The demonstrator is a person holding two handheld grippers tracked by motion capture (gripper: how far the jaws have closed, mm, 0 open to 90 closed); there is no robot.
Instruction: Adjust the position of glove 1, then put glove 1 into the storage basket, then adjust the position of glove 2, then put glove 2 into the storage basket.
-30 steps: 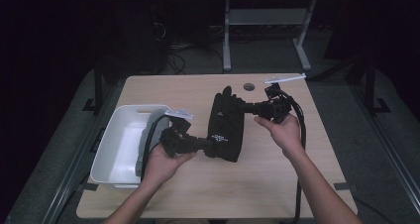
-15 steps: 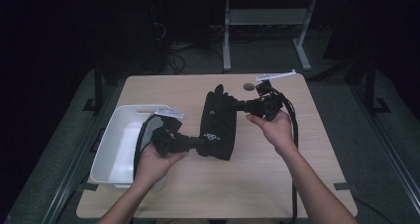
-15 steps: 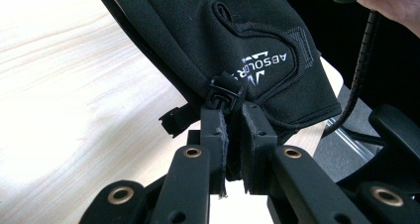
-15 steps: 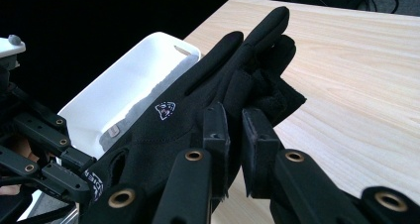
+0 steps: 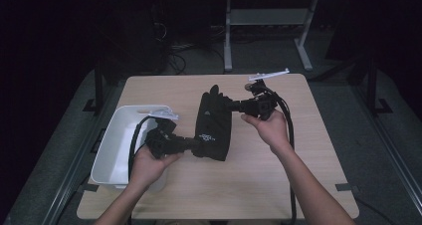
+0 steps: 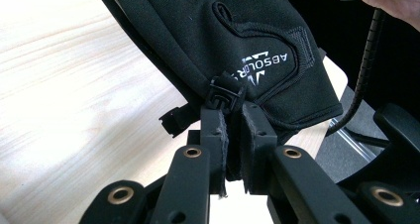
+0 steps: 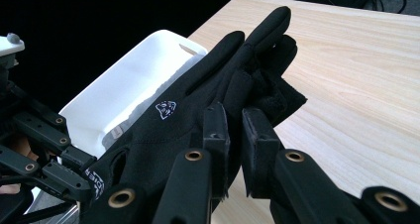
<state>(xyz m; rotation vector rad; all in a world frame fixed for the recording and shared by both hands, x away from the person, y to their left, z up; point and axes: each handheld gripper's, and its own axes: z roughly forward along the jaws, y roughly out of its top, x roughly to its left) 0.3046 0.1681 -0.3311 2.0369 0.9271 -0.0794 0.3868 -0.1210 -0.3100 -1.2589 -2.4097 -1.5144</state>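
At the tabletop's [image 5: 298,150] left edge sits the white bin [image 5: 117,140], and just right of it our left tongs [image 5: 196,144] are clamped on the cuff of the black glove [image 5: 215,125]. We hold it stretched above the wood, long axis running cuff-to-fingers toward the right tongs [image 5: 233,105], clamped on its finger end. Whether a second glove hangs beneath, we cannot tell.
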